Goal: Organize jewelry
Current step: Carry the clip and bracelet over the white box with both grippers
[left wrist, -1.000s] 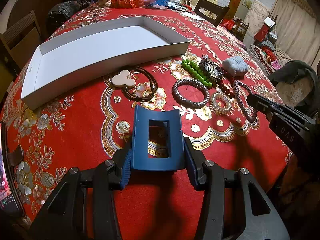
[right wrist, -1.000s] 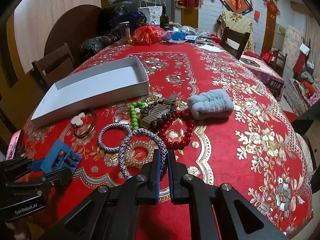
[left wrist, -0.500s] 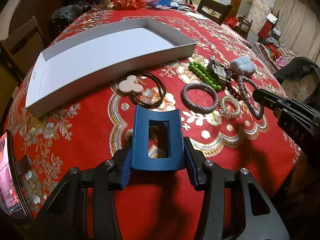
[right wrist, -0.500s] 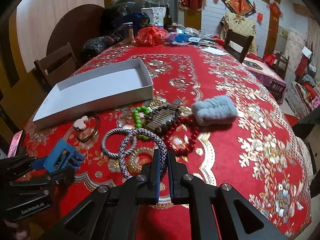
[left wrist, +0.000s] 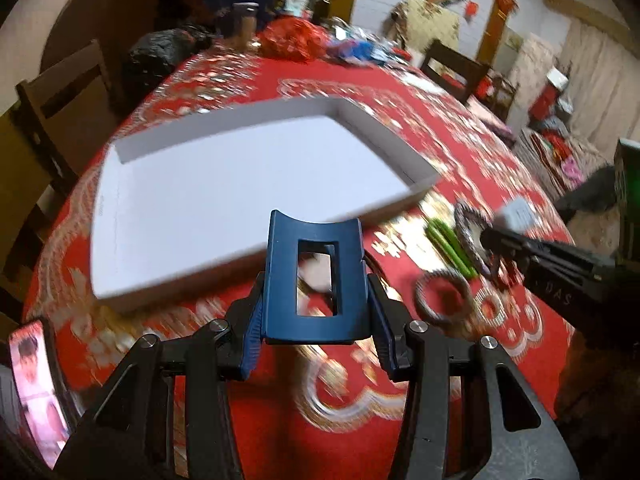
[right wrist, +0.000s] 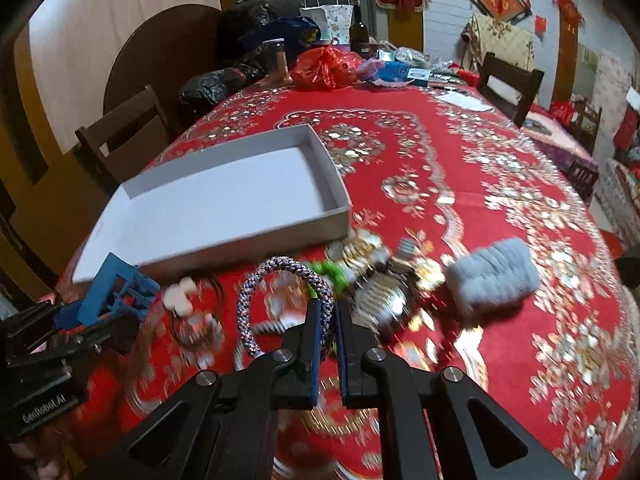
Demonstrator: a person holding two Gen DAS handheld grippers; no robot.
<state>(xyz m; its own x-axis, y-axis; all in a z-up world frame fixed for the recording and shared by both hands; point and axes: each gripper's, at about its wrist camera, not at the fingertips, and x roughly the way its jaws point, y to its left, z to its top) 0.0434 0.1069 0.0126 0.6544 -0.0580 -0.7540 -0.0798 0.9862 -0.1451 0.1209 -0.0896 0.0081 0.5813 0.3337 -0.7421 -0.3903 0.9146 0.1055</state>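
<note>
Left gripper [left wrist: 316, 312] holds our blue clip [left wrist: 314, 276] at its sides, just short of the white box [left wrist: 224, 200]; our right gripper [right wrist: 328, 336] pinches the braided bracelet [right wrist: 280, 268] by one edge, off the tabletop [right wrist: 480, 184]. We judge the bracelet likeliest to swing and slip from so thin a hold, or snag the beads [right wrist: 332, 272] beneath. The clip could twist loose on release.

Both views are dim and warm-toned, lit by soft indoor light without hard shadows. Motion blur smears the red tablecloth [left wrist: 460, 360] and the jewelry, while the near gripper frames stay sharp. The white box [right wrist: 224, 200] looks brightest. Fisheye bending curves the edges, and the corners go black.
</note>
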